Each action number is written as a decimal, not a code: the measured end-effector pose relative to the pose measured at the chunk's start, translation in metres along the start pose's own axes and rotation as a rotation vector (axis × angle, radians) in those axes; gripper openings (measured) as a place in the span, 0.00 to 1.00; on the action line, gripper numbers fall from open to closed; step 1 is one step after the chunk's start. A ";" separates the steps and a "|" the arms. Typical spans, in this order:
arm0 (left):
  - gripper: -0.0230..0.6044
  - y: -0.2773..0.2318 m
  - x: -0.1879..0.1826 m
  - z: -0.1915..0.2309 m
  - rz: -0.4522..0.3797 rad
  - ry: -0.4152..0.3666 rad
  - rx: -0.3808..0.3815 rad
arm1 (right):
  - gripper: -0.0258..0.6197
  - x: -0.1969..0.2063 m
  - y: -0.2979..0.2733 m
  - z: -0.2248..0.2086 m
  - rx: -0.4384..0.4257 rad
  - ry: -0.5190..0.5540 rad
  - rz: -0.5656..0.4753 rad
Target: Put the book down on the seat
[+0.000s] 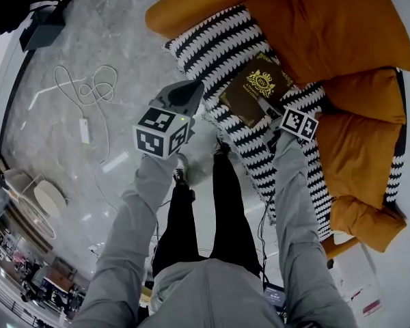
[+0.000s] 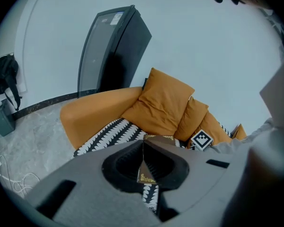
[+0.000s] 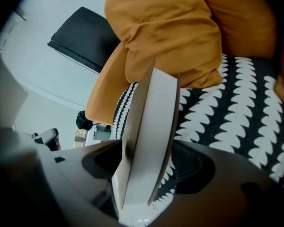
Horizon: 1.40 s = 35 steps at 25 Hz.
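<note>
A grey marbled floor filled the left of the head view, and an orange sofa ran across the upper right. Its seat was covered in a black-and-white scalloped pattern, with several orange cushions piled along the back and down the far side. The person stood close against the sofa's front edge, grey sleeves reaching forward over black trousers.

The book — brown, with a gold crest on its cover — lay flat on the seat, cover up, just in front of the cushions.

The right gripper was at the book's near right corner, released. Its jaws stood wide apart with the book's pale page edge between them. In the right gripper view a strip of patterned seat showed between the book and one jaw, so the pads were not clamping it.

The left gripper was just beside the book's left edge. In the left gripper view its jaws met at the tips, clenched on nothing. Only a narrow gap lower down showed a corner of the book and the seat beyond.

A white cable lay in loose loops on the floor, well apart from the sofa.
</note>
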<state>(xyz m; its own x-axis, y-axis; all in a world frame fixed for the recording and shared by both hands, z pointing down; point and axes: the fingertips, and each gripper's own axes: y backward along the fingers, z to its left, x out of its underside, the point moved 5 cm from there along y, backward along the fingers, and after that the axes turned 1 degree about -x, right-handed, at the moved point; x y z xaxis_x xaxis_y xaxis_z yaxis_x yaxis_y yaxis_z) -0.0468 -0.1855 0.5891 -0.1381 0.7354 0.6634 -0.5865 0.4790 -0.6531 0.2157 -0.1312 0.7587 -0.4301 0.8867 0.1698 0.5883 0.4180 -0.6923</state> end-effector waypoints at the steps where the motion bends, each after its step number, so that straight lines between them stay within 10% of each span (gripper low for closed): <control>1: 0.08 0.001 0.000 -0.001 0.002 -0.003 0.003 | 0.50 0.002 0.004 -0.001 0.002 -0.004 0.001; 18: 0.08 0.049 -0.018 -0.039 -0.021 -0.137 0.043 | 0.49 -0.008 0.100 0.050 -0.028 -0.022 -0.241; 24: 0.08 0.106 -0.036 -0.071 -0.085 -0.218 0.077 | 0.22 0.019 0.181 0.094 0.082 0.083 -0.351; 35: 0.08 0.236 -0.044 -0.111 -0.171 -0.313 0.115 | 0.11 0.072 0.301 0.229 0.115 0.323 -0.567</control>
<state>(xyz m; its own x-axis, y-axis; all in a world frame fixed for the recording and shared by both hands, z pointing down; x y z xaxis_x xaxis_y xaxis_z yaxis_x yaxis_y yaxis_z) -0.0907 -0.0518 0.3651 -0.2573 0.4582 0.8508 -0.7055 0.5126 -0.4894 0.2049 0.0131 0.4018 -0.4145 0.5574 0.7194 0.2467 0.8297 -0.5007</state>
